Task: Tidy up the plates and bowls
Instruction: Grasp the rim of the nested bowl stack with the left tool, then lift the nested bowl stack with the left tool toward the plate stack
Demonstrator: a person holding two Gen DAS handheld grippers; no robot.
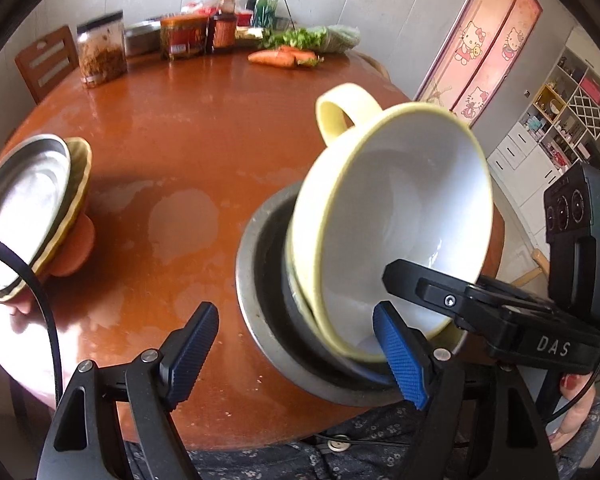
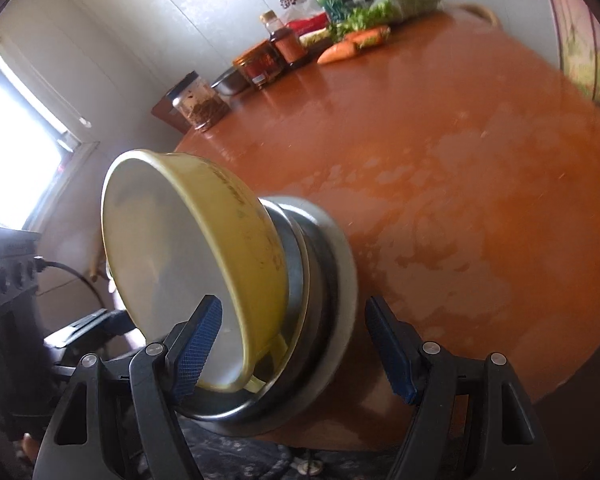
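Honestly, risk is the yellow bowl (image 1: 392,216) sliding: it leans tilted in the steel bowl (image 1: 260,300) at the table (image 1: 180,140) near edge. Left gripper (image 1: 296,356) and right gripper (image 2: 296,348) both gape, clamping nothing. Second stack (image 1: 32,216) sits far left, partly cropped; what's nested under the yellow bowl is unclear.

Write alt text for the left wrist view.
A tilted yellow bowl with a white inside leans in a round steel basin at the near edge of a reddish-brown round table. Both open blue-padded grippers, left and right, flank its rim.
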